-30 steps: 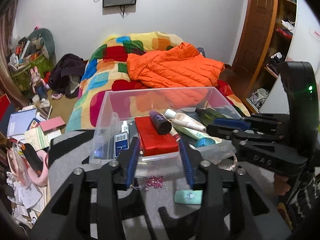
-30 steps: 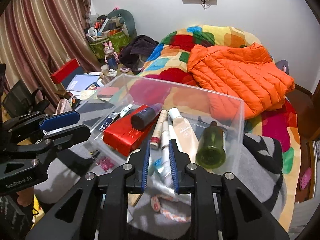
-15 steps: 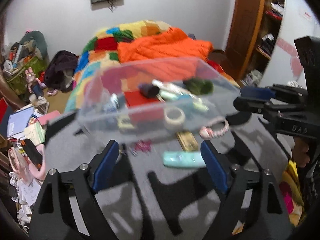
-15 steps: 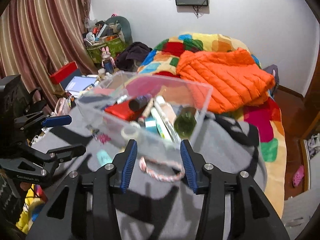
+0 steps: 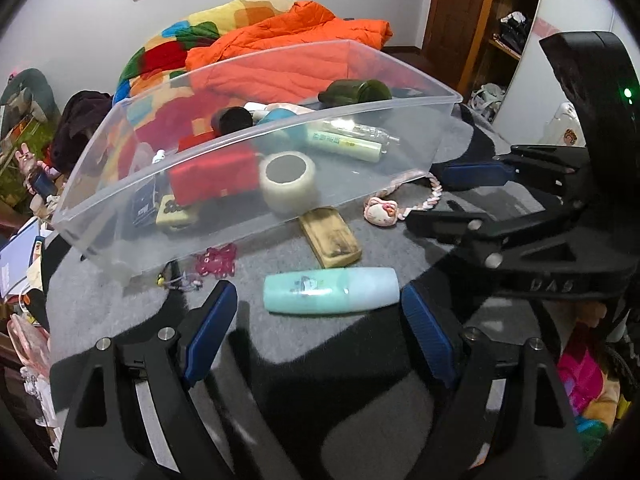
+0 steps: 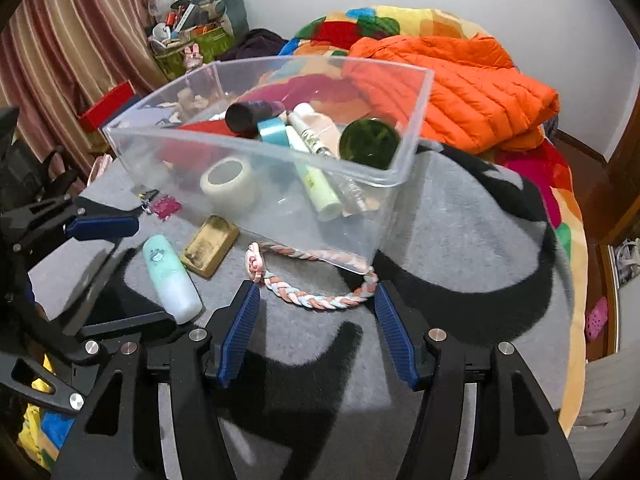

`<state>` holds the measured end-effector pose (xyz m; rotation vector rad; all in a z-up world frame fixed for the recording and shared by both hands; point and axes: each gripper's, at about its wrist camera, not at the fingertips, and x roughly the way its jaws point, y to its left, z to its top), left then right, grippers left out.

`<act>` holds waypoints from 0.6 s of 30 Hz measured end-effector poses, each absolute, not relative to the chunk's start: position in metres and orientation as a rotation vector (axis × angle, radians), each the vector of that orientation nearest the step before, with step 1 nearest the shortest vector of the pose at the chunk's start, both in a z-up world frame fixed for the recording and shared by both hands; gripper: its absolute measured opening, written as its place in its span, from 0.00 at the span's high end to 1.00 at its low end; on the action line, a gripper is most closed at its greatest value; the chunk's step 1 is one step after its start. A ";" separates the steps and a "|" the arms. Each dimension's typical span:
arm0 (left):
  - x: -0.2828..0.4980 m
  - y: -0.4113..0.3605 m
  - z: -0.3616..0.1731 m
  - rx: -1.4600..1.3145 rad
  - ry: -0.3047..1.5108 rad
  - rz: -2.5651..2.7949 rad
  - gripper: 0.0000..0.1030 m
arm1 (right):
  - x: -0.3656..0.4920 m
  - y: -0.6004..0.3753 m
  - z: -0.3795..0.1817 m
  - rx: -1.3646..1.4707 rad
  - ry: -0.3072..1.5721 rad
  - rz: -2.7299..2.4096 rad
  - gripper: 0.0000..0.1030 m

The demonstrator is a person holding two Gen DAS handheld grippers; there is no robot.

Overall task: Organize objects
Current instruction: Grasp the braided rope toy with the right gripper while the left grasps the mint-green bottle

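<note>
A clear plastic bin (image 5: 256,132) (image 6: 256,148) stands on a grey cloth and holds a red box, a tape roll (image 5: 288,180), tubes and a green bottle (image 6: 370,142). In front of it lie a mint bottle (image 5: 332,290) (image 6: 172,280), a tan block (image 5: 330,236), a pink clip (image 5: 216,262) and a braided rope (image 6: 316,296). My left gripper (image 5: 320,328) is open, its tips on either side of the mint bottle without touching it. The jaws of my right gripper (image 6: 316,332) are opening just short of the rope and hold nothing.
The grey cloth (image 6: 460,240) covers a bed end, with a colourful quilt and an orange jacket (image 6: 460,80) behind the bin. Cluttered floor, curtains and a red box (image 6: 106,104) lie to the left. A wooden door and shelves (image 5: 504,28) stand at the right.
Both grippers have come back from over the bin and sunk toward the cloth in front of it. Both have opened wider, the right from nearly shut.
</note>
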<state>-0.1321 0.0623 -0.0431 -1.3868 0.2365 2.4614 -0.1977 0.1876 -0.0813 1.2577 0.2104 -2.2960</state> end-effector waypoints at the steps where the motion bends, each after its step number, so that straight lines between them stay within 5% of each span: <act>1: -0.135 0.063 -0.046 -1.402 0.236 2.455 0.16 | -0.198 0.186 -0.084 1.261 0.223 -2.304 0.46; 3: -0.137 0.063 -0.050 -1.419 0.230 2.445 0.13 | -0.198 0.184 -0.087 1.263 0.240 -2.311 0.48; 9: -0.144 0.062 -0.055 -1.457 0.189 2.417 0.12 | -0.198 0.196 -0.084 1.257 0.204 -2.334 0.90; 12: -0.146 0.060 -0.055 -1.455 0.167 2.434 0.14 | -0.198 0.204 -0.083 1.251 0.141 -2.330 0.95; 15: -0.144 0.059 -0.053 -1.437 0.167 2.442 0.29 | -0.192 0.207 -0.080 1.224 0.121 -2.333 0.96; 18: -0.140 0.056 -0.050 -1.424 0.155 2.459 0.29 | -0.183 0.206 -0.075 1.193 0.106 -2.303 0.96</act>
